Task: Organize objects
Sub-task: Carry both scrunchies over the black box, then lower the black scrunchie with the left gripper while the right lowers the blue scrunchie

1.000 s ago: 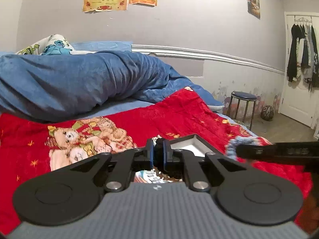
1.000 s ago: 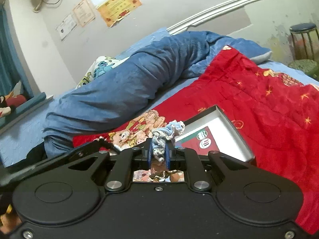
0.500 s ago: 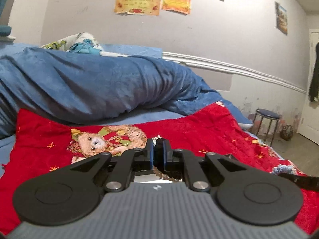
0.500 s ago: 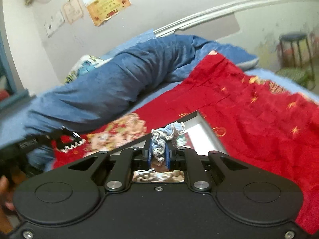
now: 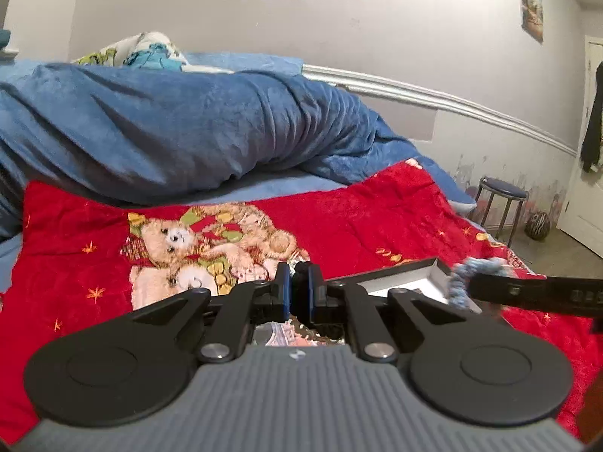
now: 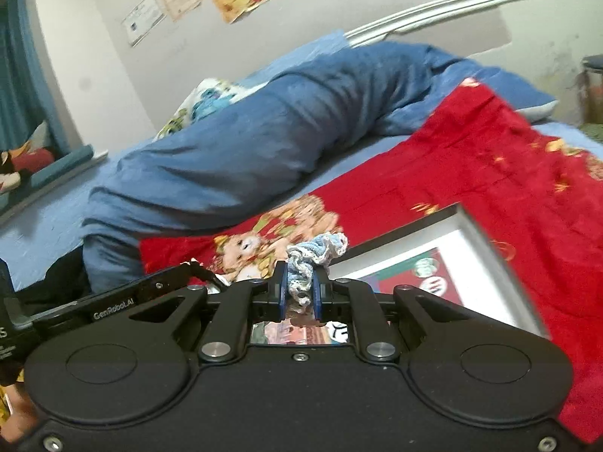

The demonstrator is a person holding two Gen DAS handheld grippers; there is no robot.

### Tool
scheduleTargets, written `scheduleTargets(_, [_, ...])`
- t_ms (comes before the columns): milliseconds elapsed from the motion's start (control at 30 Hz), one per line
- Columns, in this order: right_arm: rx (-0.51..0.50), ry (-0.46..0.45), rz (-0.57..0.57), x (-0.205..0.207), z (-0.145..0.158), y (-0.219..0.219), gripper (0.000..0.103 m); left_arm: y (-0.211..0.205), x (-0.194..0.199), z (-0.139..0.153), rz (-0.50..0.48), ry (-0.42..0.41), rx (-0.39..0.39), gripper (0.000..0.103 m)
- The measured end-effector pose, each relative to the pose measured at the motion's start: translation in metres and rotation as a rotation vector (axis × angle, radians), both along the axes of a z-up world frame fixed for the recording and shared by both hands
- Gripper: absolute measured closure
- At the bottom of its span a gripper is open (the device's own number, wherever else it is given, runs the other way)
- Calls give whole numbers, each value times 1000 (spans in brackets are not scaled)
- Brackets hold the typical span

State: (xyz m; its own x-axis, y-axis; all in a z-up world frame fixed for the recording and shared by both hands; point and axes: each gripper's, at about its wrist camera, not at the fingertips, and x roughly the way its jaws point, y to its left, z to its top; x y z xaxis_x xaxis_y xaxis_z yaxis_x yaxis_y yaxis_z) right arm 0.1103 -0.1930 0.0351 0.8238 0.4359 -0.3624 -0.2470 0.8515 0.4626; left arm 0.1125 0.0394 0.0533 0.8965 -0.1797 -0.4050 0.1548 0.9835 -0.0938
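Note:
My right gripper [image 6: 297, 282] is shut on a blue and white crocheted piece [image 6: 314, 250], held just above the near left edge of a shallow black-rimmed box [image 6: 486, 233] with a white inside and a red and green print. In the left wrist view the right gripper [image 5: 471, 284] comes in from the right with the crocheted piece [image 5: 461, 280] over the box [image 5: 399, 277]. My left gripper [image 5: 297, 282] is shut, with nothing visible between its pads, low over the red blanket [image 5: 339, 218] left of the box.
A red blanket with a teddy bear print [image 5: 196, 248] covers the bed. A rolled blue duvet [image 5: 169, 128] lies along the back by the wall. A stool [image 5: 501, 203] and a door [image 5: 588, 173] stand to the right, beyond the bed.
The right gripper has carried the crocheted piece closer over the box. The left gripper has swung its view left, then back, staying shut.

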Motion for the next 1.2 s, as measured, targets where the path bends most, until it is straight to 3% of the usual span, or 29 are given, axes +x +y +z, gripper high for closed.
scheduleTargets(367, [111, 45, -36, 56, -48, -34, 90, -22, 27, -36, 80, 102, 70, 91])
scheduleTargets(633, [161, 88, -73, 63, -64, -55, 90, -25, 42, -68, 112, 259, 58, 91])
scheduleTargets(933, [130, 123, -61, 61, -77, -52, 90, -34, 39, -71, 115, 271, 140, 91])
scheduleTargets(1200, [99, 142, -66, 62, -84, -47, 90, -34, 40, -74, 121, 290, 153, 91])
